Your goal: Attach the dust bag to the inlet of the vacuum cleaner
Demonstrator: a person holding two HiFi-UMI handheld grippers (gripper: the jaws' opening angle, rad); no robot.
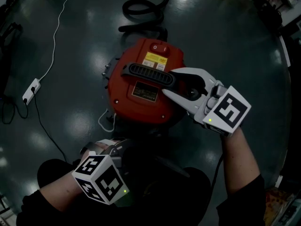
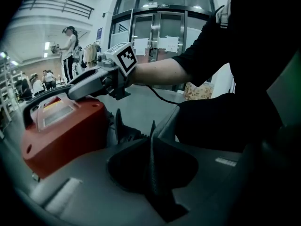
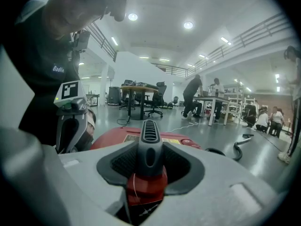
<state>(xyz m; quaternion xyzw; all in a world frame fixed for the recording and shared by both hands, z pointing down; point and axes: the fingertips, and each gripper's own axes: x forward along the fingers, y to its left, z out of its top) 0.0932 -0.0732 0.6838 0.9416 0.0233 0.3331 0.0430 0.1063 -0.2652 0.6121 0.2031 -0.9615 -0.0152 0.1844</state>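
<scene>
The red vacuum cleaner [image 1: 141, 86] stands on the floor [image 1: 70, 46] right in front of the person, its lid in place; neither the inlet nor a clearly recognisable dust bag shows in any view. The right hand-held gripper [image 1: 169, 82] is clamped across the right end of the black handle [image 1: 148, 74] on the lid, its pads pressing both sides of the bar. The left hand-held gripper [image 2: 151, 166] hangs low by the person's lap, its jaws drawn almost together on a thin dark sheet [image 2: 151, 142]; this may be an edge of the bag, but the dim views do not settle that.

I judge the step in hand to be handling the lid by its handle to get at the drum below; the bag does not look attached yet. The next move calls for a straight, level lift with a firm grip, since the hold sits off-centre on the handle and the lid could tip.

There is open floor to the left and right of the vacuum for setting the lid down; the black hose [image 1: 146, 6] coils behind it, a white cord [image 1: 106, 121] loops at its left side, and a power strip [image 1: 31, 90] lies well apart to the left; the person's knees crowd the near edge.
</scene>
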